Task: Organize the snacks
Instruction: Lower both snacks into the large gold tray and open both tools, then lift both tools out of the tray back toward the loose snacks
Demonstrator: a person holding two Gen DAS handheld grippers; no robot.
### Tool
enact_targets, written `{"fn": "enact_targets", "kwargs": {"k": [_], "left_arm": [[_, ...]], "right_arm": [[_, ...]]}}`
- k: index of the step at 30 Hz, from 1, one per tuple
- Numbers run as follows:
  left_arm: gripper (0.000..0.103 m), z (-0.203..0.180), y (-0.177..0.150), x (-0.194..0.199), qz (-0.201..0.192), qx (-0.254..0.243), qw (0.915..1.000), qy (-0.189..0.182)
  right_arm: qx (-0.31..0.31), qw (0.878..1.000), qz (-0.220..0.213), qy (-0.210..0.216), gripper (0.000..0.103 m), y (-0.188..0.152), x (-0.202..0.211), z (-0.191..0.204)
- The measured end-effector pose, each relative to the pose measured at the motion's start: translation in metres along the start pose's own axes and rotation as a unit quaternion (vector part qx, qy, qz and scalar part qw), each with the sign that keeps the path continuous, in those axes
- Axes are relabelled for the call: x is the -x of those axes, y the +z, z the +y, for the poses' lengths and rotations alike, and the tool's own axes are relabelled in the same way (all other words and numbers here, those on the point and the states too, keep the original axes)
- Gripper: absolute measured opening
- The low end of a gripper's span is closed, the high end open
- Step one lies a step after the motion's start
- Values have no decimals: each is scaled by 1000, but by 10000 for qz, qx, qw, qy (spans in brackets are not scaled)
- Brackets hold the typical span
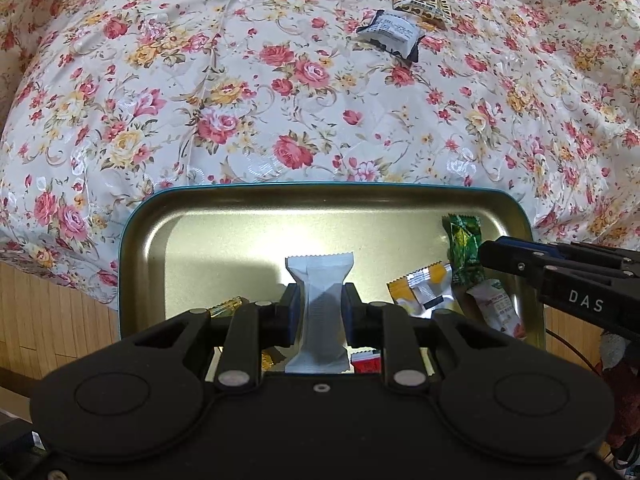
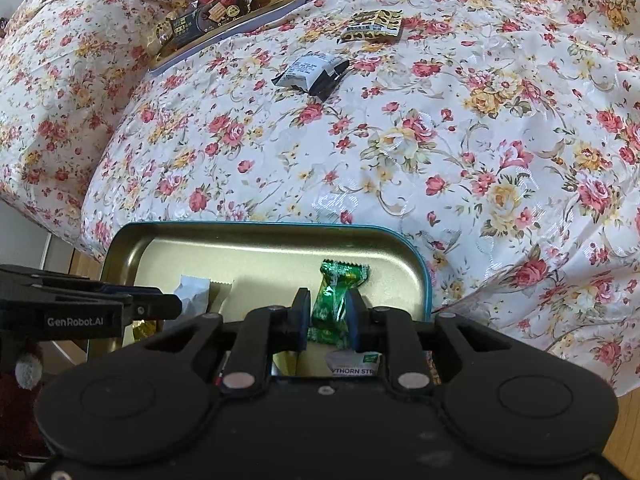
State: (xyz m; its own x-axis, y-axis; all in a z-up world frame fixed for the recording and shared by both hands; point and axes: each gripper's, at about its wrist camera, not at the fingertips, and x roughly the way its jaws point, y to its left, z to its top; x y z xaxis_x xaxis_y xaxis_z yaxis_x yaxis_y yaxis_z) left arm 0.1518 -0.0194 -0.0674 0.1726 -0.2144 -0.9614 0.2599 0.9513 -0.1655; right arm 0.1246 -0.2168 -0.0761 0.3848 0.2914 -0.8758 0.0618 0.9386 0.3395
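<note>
Floral tablecloth (image 1: 280,92), perhaps wooden floor (image 1: 52,312)

We see a floral cloth (image 1: 280,100), cream with red, pink and yellow roses, spread over a wide surface and glossy where light catches it. Its edge hangs down at the left. Beneath it lies a floor (image 1: 52,312) of light wooden boards, also showing at the lower right (image 2: 628,420) of the right wrist view.
</note>
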Motion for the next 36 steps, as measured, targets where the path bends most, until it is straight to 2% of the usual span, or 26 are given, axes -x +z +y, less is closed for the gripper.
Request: {"fn": "enact_targets", "kwargs": {"k": [5,11,20,22,26,29,36], "left_arm": [[30,-2,2,2,-40,-13,10000,25],[30,-5,8,12,-366,-67,9991,206],[30,-13,31,26,-1182,-34,9921,424],[35,-18,38,28,-1412,-80,9885,529],[37,-25,51,25,-1690,-150,9833,658],[37,-29,63,19,-1780,-194,9810,741],[37,-34,88,-1,-1672,-161,9830,745]], "right_arm": [[44,10000,-6,56,22,-1,6,3],[210,9996,-151,104,23,1,20,9],[421,9956,-832,-30,27,21,36,7],[422,9942,-985,-44,27,27,35,4],[444,9901,-1326,-120,28,41,32,-3],[518,9865,-1540,-217,28,53,28,-7],[629,9815,-1790,-271,31,84,7,-19]]}}
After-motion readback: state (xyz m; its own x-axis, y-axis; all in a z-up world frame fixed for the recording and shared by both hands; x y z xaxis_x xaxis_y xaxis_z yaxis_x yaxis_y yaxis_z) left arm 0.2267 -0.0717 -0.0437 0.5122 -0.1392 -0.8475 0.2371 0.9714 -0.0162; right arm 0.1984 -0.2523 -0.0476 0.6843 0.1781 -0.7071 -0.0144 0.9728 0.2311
